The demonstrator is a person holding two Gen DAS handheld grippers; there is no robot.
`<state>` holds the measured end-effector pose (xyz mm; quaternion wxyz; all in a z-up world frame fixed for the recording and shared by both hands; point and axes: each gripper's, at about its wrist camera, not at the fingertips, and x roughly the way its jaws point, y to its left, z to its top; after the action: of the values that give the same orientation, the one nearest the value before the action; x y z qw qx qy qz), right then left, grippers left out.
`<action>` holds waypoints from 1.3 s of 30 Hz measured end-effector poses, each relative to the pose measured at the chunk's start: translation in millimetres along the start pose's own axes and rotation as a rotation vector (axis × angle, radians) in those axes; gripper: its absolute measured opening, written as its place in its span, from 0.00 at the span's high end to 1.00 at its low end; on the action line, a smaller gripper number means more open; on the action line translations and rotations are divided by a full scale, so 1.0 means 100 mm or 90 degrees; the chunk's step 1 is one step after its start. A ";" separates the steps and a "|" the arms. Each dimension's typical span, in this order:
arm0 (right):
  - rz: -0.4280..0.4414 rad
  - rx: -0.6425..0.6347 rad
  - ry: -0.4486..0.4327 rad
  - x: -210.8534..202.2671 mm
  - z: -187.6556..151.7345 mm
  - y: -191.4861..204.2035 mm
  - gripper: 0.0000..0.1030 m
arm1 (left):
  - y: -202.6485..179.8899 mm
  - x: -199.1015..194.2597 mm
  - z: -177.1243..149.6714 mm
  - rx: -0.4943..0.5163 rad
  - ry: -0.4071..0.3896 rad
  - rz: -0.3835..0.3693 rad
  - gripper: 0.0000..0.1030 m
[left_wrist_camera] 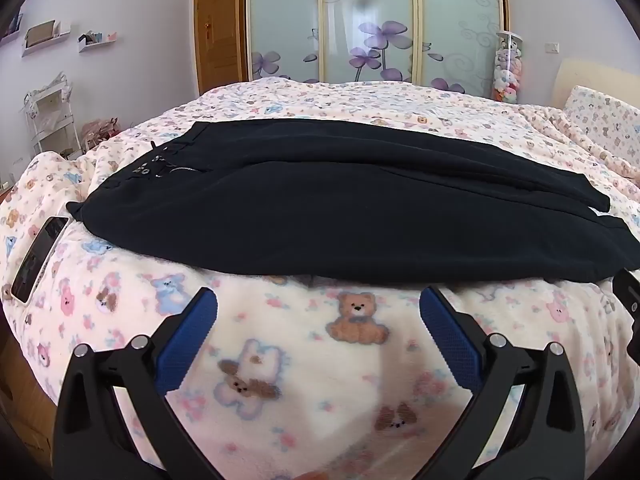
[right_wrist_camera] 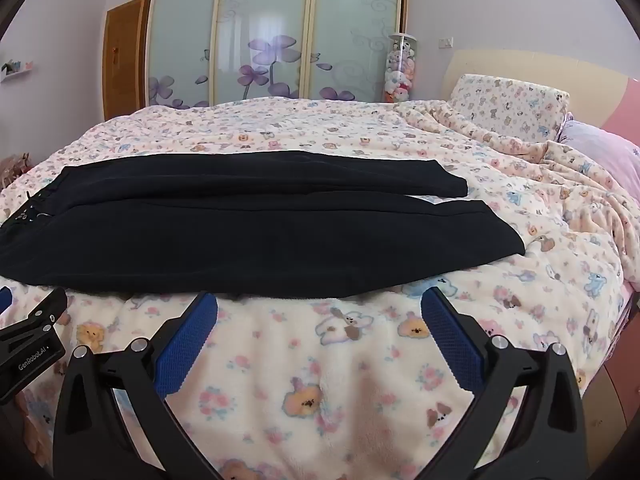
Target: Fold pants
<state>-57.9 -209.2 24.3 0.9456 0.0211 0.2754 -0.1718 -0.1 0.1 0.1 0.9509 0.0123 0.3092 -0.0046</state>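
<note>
Lying flat across the fluffy teddy-print blanket, the black pants stretched lengthwise, waistband leftward, legs side by side. Both the left gripper and right gripper hovered short of the near edge, blue textured pads spread wide, grasping nothing. Only the left view showed a phone; only the right showed pillows
</note>
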 end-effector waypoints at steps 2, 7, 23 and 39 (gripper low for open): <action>-0.001 -0.001 0.001 0.00 0.00 0.00 0.01 | 0.00 0.00 0.00 -0.003 -0.001 -0.003 0.02; -0.001 0.000 0.001 0.00 0.00 -0.01 0.01 | 0.00 0.00 0.00 -0.002 0.001 -0.002 0.02; -0.001 -0.001 0.002 0.01 0.00 -0.03 0.01 | 0.00 0.00 0.00 -0.001 0.001 -0.001 0.02; -0.001 0.000 0.000 0.00 0.00 -0.02 0.01 | 0.01 0.00 0.00 0.001 0.000 -0.001 0.02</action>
<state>-59.2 -211.3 24.3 0.9455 0.0209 0.2752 -0.1729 0.3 0.9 0.1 0.9510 0.0130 0.3089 -0.0053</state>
